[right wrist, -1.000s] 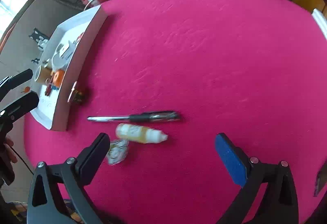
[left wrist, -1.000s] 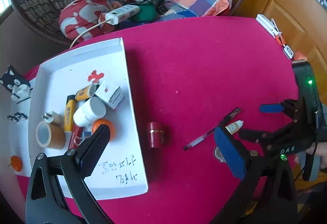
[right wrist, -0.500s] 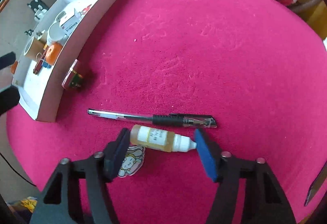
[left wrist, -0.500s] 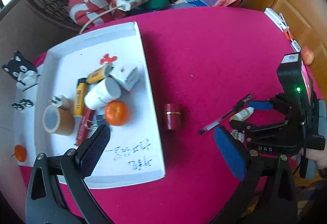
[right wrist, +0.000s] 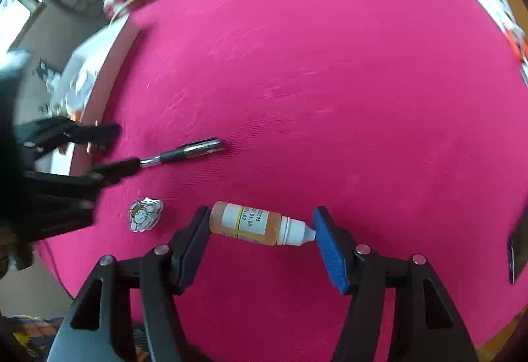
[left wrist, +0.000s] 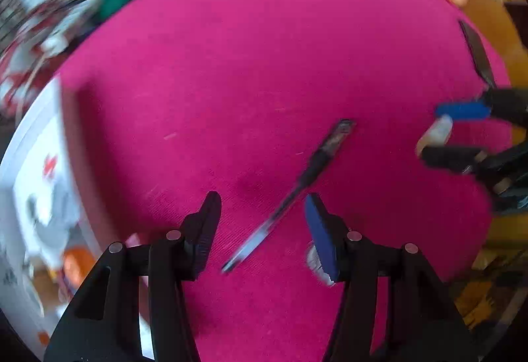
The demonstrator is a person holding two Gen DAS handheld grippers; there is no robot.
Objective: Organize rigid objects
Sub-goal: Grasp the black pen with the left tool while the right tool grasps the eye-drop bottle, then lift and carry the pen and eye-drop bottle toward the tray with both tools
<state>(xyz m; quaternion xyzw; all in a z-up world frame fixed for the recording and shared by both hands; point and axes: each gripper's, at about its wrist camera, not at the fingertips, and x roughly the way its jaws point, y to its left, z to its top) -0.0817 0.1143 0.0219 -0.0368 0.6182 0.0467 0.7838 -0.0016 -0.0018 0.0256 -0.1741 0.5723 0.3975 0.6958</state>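
Left wrist view, blurred: the left claw (left wrist: 262,223) points steeply down at a desk (left wrist: 250,65) covered in bright pink cloth. Its jaws have just been closing and now stand about half apart. A black and clear pen (left wrist: 290,193) lies slantwise on the cloth, its lower part passing between the two fingers; the pads do not appear to press on it. At the left edge sits a white tray (left wrist: 39,144) holding blurred small things, one of them orange. At the right edge the right claw (left wrist: 444,137) shows side on, with a small dropper bottle (left wrist: 435,134) between its blue pad and its black one.

Right wrist view: the right claw (right wrist: 260,236) holds the dropper bottle (right wrist: 257,223) lengthwise. The bottle's amber base touches the left pad and its white nozzle tip touches the blue right pad, so the claw is gripping it end to end, just above the pink desk (right wrist: 330,81). A small cartoon sticker (right wrist: 145,213) lies on the cloth just left of the bottle. Farther left, the left claw (right wrist: 114,149) reaches in over the pen (right wrist: 188,150), whose capped end sticks out to the right. The white tray (right wrist: 92,71) lies behind, at the desk's left edge.
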